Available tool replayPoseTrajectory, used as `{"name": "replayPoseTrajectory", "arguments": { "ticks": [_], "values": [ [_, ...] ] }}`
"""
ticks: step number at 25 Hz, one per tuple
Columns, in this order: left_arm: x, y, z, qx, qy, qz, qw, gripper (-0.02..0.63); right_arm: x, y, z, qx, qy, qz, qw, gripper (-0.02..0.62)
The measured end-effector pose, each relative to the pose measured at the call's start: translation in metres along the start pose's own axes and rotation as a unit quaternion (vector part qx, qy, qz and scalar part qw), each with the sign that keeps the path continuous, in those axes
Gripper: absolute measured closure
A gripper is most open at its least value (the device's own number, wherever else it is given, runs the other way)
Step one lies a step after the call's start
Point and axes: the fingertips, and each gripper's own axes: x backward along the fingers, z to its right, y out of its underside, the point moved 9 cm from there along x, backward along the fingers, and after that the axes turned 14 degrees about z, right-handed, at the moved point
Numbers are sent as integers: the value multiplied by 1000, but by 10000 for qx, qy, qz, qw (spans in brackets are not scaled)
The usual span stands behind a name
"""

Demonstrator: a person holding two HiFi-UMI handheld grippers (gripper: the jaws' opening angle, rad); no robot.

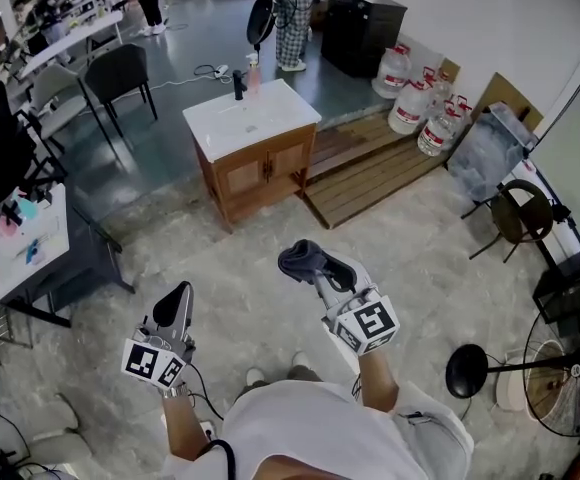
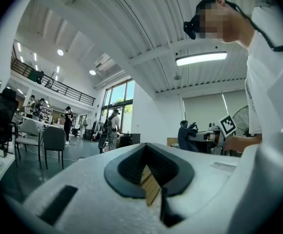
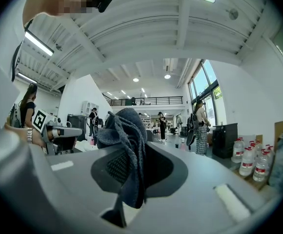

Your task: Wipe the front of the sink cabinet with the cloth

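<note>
The wooden sink cabinet (image 1: 257, 171) with its white basin top (image 1: 250, 118) stands a few steps ahead of me, doors facing me. My right gripper (image 1: 315, 266) is raised and shut on a dark blue-grey cloth (image 1: 308, 260), which bunches above the jaws and hangs between them in the right gripper view (image 3: 127, 150). My left gripper (image 1: 175, 306) is lower at the left, its jaws together with nothing in them; its dark pads (image 2: 131, 167) meet in the left gripper view. Both grippers are well short of the cabinet.
A wooden pallet floor (image 1: 375, 168) lies right of the cabinet, with water jugs (image 1: 415, 106) behind it. A black chair (image 1: 118, 73) and a desk (image 1: 25, 243) are at the left. At the right stand a folding chair (image 1: 518, 213) and a fan (image 1: 550, 373). A person (image 1: 292, 13) stands at the back.
</note>
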Motion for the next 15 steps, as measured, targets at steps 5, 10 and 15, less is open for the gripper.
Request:
{"name": "replayPoseTrajectory", "arguments": {
  "ticks": [5, 10, 15],
  "values": [
    [0, 3, 0, -3, -22, -7, 10000, 606, -1, 3, 2, 19, 24, -11, 10000, 534],
    [-7, 8, 6, 2, -58, -60, 10000, 606, 0, 6, 11, 9, 16, 12, 10000, 534],
    [-17, 13, 11, -7, -64, -102, 9999, 606, 0, 8, 22, -4, -14, -30, 10000, 534]
  ]
}}
